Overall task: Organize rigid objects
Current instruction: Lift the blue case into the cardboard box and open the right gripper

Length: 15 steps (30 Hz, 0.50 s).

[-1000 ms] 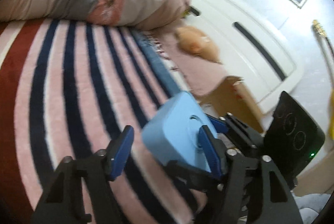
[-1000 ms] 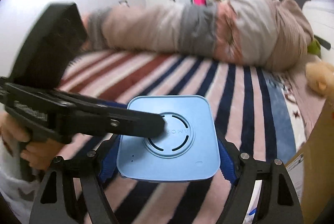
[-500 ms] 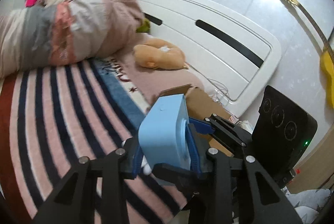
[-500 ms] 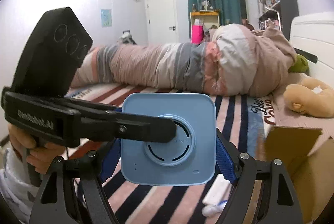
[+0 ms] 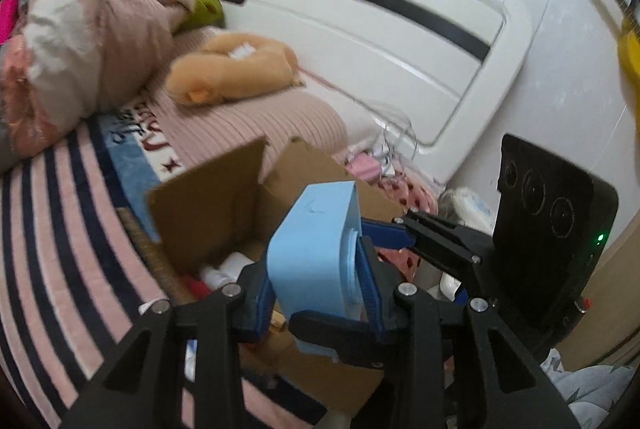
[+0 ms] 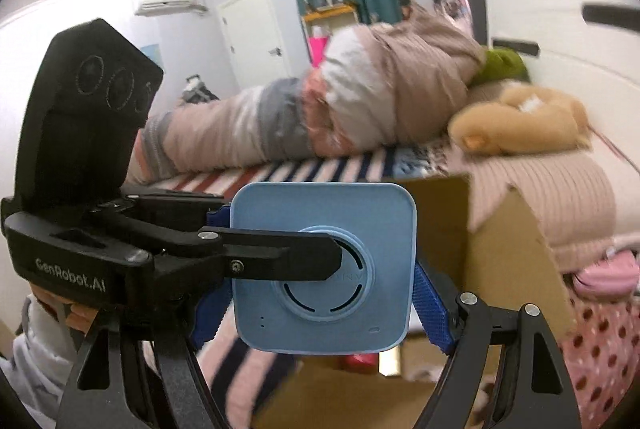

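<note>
Blue box (image 6: 324,265) (square, rounded corners) is gripped by both grippers, left gripper (image 5: 316,293) and right gripper (image 6: 320,309), jaws closed on it, above the open cardboard box (image 5: 208,205).

A: The blue box (image 6: 322,269) looks like smooth matt plastic, and the left gripper (image 5: 320,293) and right gripper (image 6: 320,305) are matt black plastic with bright metal screws.

B: The pads (image 6: 430,303) look like rough, knurled blue rubber. The carton (image 5: 212,205) is dull brown cardboard.

A: The striped blanket (image 5: 60,237) looks fuzzy, the pink pillow (image 5: 248,125) is ribbed knit, and the headboard (image 5: 360,17) is glossy white.
</note>
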Each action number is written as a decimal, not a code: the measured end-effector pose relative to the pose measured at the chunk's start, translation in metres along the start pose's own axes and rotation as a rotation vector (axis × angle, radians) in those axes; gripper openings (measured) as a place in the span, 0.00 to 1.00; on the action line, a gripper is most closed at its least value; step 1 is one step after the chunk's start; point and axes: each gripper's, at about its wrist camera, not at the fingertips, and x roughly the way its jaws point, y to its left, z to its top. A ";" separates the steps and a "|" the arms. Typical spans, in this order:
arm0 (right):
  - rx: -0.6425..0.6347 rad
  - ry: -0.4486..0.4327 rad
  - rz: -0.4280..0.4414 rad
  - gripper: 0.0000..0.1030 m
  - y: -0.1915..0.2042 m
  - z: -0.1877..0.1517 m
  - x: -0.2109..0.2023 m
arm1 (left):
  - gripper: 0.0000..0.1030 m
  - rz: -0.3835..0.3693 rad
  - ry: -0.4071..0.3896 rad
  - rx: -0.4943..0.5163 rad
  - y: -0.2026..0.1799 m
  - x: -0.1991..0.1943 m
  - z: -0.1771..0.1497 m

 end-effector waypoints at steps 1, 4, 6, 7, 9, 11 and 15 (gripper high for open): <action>-0.001 0.013 -0.011 0.75 -0.005 -0.001 0.001 | 0.33 0.006 0.022 0.012 -0.002 0.011 0.002; -0.006 0.058 -0.041 0.75 -0.018 -0.005 0.007 | 0.34 0.025 0.066 0.028 -0.007 0.032 0.006; -0.005 0.075 -0.049 0.75 -0.025 -0.007 0.011 | 0.34 0.025 0.089 0.027 -0.006 0.041 0.007; -0.008 0.082 -0.056 0.75 -0.027 -0.008 0.012 | 0.34 0.024 0.097 0.026 -0.005 0.044 0.008; -0.024 0.094 -0.072 0.75 -0.029 -0.010 0.018 | 0.35 0.027 0.112 0.025 -0.002 0.049 0.008; -0.045 0.108 -0.088 0.75 -0.030 -0.012 0.024 | 0.35 0.038 0.124 0.023 0.001 0.055 0.007; -0.065 0.128 -0.105 0.75 -0.028 -0.013 0.031 | 0.35 0.046 0.125 0.030 0.005 0.057 0.004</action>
